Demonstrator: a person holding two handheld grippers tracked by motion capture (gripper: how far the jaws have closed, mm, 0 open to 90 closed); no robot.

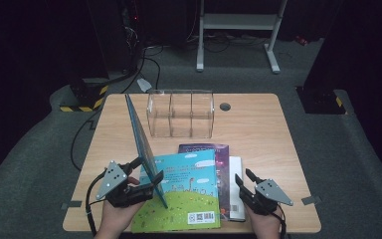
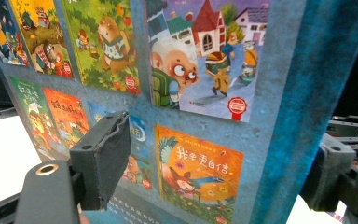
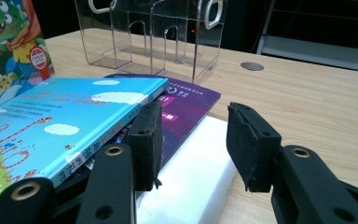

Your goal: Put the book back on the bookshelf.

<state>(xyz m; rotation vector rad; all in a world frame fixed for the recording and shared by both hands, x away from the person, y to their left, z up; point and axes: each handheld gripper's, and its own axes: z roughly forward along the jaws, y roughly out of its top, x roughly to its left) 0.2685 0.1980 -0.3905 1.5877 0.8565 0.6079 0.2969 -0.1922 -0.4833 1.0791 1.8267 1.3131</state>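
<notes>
A thin dark-blue picture book [image 1: 138,132] stands on edge over the left of the table, cover panels facing my left gripper view [image 2: 191,70]. My left gripper [image 1: 147,172] is shut on its near lower part, one pad [image 2: 103,156] on the cover and the other jaw behind the book's edge. A stack lies flat: a light-blue book [image 1: 186,184] on top, a purple book [image 1: 220,154] and a white book [image 1: 236,167] beneath. My right gripper [image 1: 243,176] is open at the stack's right edge, its jaws [image 3: 193,140] low over the white book [image 3: 191,182], left pad beside the light-blue book [image 3: 60,116].
A clear acrylic rack [image 1: 181,113] with three slots stands at the back middle of the wooden table [image 1: 263,134], near a grey cable grommet [image 1: 224,106]. The rack [image 3: 154,32] is beyond the purple book [image 3: 186,100]. Dark floor, cables and a desk frame lie behind.
</notes>
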